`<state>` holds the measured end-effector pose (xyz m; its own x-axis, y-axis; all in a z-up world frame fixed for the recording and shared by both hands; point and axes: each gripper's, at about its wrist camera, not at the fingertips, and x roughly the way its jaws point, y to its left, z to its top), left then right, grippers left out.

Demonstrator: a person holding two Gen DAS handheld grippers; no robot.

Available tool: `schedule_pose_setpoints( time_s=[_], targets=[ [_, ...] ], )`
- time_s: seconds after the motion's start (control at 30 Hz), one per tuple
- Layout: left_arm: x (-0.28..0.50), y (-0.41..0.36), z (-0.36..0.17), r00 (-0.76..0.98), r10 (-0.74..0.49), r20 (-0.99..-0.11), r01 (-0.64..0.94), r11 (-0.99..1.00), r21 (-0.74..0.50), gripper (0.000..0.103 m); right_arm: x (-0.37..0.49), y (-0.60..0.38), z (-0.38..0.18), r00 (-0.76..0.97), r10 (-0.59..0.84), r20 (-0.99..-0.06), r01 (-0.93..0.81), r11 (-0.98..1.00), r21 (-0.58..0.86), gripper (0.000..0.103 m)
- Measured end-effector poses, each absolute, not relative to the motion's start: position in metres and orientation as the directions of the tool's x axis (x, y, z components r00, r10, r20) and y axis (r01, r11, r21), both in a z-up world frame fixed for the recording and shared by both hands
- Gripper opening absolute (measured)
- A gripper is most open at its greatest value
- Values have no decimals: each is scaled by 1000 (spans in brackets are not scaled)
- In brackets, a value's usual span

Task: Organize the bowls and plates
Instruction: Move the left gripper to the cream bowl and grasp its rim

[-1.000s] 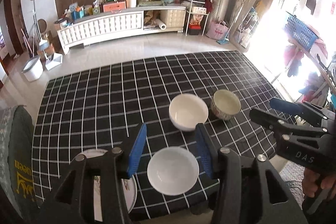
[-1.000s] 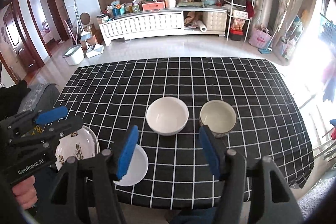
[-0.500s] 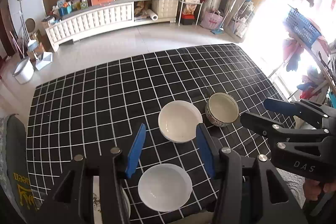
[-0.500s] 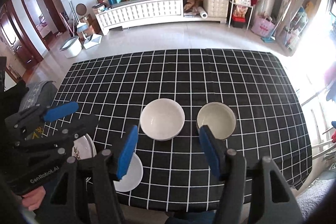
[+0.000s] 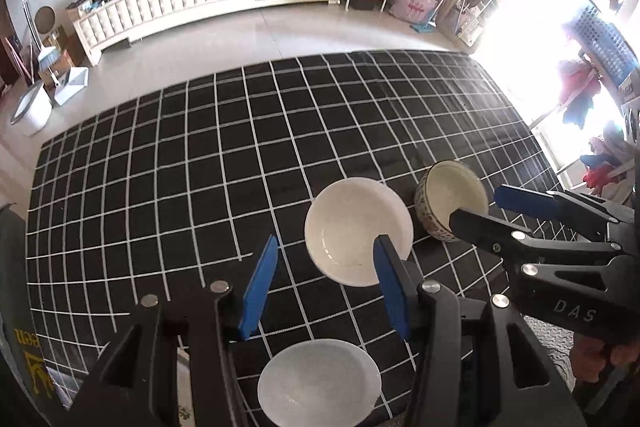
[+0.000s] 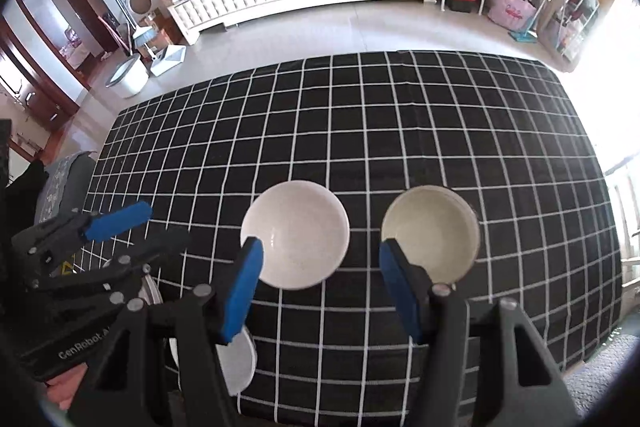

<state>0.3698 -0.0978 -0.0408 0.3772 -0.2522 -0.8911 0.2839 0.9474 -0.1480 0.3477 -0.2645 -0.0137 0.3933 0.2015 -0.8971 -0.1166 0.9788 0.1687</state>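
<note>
Nothing stacked yet: white bowl [image 6: 295, 233] & patterned bowl [image 6: 431, 231] sit apart mid-table, small bowl [image 5: 319, 381] + plate [image 6: 154, 293] at near edge. Left gripper [image 5: 326, 285], right gripper [image 6: 320, 289]: jaws apart, empty.

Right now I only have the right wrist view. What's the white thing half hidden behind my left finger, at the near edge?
Observer: A shallow white bowl, empty, upright on the cloth.
Operator: Left gripper holding anything?
Observer: No. The left gripper is open, with nothing between its fingers.
Operator: Beige bowl plain outside?
Observer: No. The beige bowl has a speckled pattern on its outer wall.
</note>
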Motion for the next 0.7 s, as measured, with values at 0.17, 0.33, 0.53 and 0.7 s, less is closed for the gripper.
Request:
schedule_pose_setpoints(
  time_s=[0.17, 0.33, 0.53, 0.7],
  targets=[
    [386, -96, -67, 327, -268, -906, 268, 946, -183, 47, 363, -259, -34, 328, 218, -919, -124, 975, 186, 65],
    [402, -96, -93, 271, -282, -920, 259, 942, -213, 47, 378, -260, -55, 260, 222, -940, -100, 974, 202, 65],
    [420, -91, -120, 189, -330, -925, 211, 934, -290, 47, 396, -267, -88, 133, 265, -955, -39, 964, 263, 63],
    [427, -93, -134, 150, -340, -929, 209, 929, -306, 47, 400, -273, -104, 86, 297, -951, 1, 955, 298, 51]
  ],
)
